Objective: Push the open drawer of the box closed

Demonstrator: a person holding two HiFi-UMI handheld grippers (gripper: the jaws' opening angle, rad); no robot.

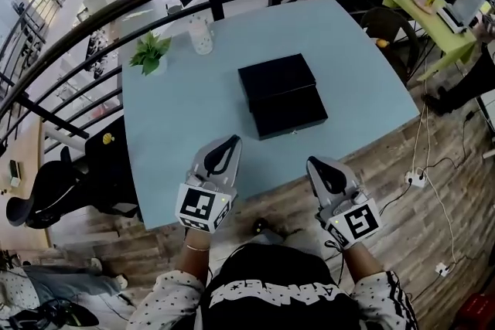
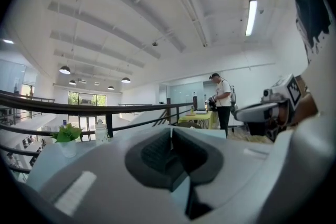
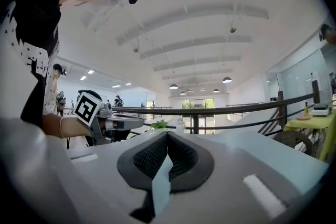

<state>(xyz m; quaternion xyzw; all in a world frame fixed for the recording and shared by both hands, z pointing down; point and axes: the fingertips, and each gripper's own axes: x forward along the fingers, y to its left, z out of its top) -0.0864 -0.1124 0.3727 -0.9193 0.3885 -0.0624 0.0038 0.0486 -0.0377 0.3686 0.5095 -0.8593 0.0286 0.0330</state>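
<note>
On blue table, mid-surface: black box with drawer pulled toward near edge, left gripper and right gripper short of it, jaws together, empty; likely light, rigid, free-sliding, so press flat on drawer front, centred.

- Left gripper: jaws closed tip to tip, empty, pointing forward and angled slightly inward.
- Right gripper: jaws closed, empty, also angled slightly inward.
- Both forearms held out in front of the torso, grippers side by side and apart.
</note>
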